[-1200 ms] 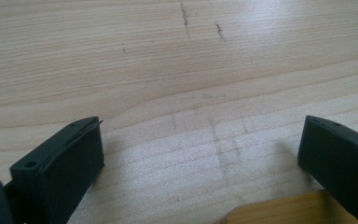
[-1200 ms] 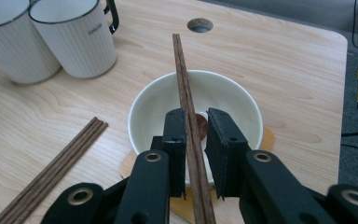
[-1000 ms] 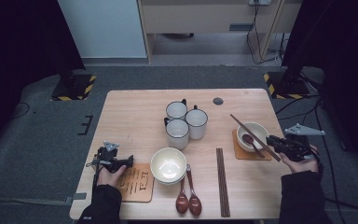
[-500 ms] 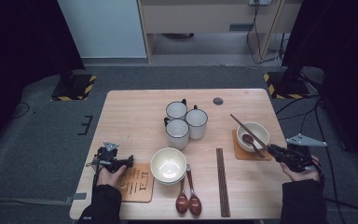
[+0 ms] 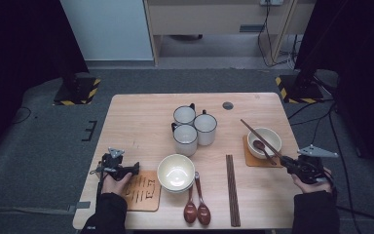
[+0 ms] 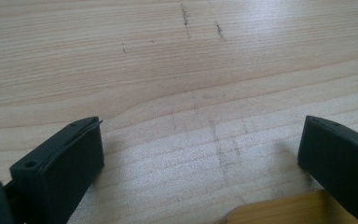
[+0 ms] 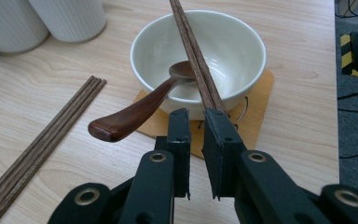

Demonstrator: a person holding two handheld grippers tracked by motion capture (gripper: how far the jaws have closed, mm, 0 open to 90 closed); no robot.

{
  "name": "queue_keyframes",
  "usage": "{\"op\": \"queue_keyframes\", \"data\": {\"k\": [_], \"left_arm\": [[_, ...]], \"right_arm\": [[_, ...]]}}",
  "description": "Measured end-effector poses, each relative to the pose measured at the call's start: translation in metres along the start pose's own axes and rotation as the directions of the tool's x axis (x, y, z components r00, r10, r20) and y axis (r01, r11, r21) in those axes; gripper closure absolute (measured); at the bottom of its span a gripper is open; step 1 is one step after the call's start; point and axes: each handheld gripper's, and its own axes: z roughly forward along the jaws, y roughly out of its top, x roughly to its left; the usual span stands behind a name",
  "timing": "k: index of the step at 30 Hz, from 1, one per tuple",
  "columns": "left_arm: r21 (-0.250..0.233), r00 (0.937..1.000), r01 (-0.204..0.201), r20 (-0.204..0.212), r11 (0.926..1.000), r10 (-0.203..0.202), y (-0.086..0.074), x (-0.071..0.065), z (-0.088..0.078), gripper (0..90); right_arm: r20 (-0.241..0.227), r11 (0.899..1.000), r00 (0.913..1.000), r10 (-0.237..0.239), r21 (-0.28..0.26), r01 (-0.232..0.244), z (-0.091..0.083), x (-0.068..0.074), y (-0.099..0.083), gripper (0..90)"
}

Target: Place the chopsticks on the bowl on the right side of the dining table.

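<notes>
My right gripper (image 5: 285, 159) (image 7: 196, 116) is at the right side of the table, shut on the near end of a pair of dark wooden chopsticks (image 5: 258, 136) (image 7: 193, 51). The chopsticks slant away over a white bowl (image 5: 272, 134) (image 7: 233, 42) that stands on a wooden coaster (image 5: 251, 158) (image 7: 256, 107). A brown wooden spoon (image 5: 259, 145) (image 7: 135, 112) leans in that bowl, handle over the rim. My left gripper (image 5: 135, 168) (image 6: 200, 135) lies low over the table at the front left, open, with bare wood between its jaws.
A second coaster (image 5: 143, 192) (image 6: 279, 212) lies beside the left gripper. A white bowl (image 5: 176, 171), two brown spoons (image 5: 197, 204) and another pair of chopsticks (image 5: 232, 190) (image 7: 42, 144) lie along the front. Three white mugs (image 5: 195, 127) (image 7: 65, 16) stand mid-table.
My right gripper has drawn back toward the table's near right edge and sunk a little, taking the chopsticks with it. The left gripper has kept still.
</notes>
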Motion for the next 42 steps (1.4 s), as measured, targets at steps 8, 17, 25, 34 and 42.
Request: {"op": "queue_keyframes", "data": {"k": [8,17,25,34,42], "left_arm": [[0.000,1.0000,0.000,0.000,1.0000,0.000,0.000,0.000,0.000,0.0],[0.000,1.0000,0.000,0.000,1.0000,0.000,0.000,0.000,0.000,0.0],[0.000,1.0000,0.000,0.000,1.0000,0.000,0.000,0.000,0.000,0.0],[0.000,1.0000,0.000,0.000,1.0000,0.000,0.000,0.000,0.000,0.0],[0.000,1.0000,0.000,0.000,1.0000,0.000,0.000,0.000,0.000,0.0]], "right_arm": [[0.011,0.999,0.9998,0.017,0.027,-0.017,0.006,-0.002,-0.003,80.5],[0.018,0.999,0.9994,0.028,0.040,-0.029,0.010,-0.006,-0.006,79.5],[0.029,0.998,0.9988,0.039,0.038,-0.040,0.012,-0.009,-0.007,78.4],[0.040,0.998,0.9979,0.051,0.036,-0.052,0.013,-0.011,-0.008,77.4],[0.055,0.998,0.9968,0.058,0.030,-0.059,0.013,-0.014,-0.008,76.3]]}}
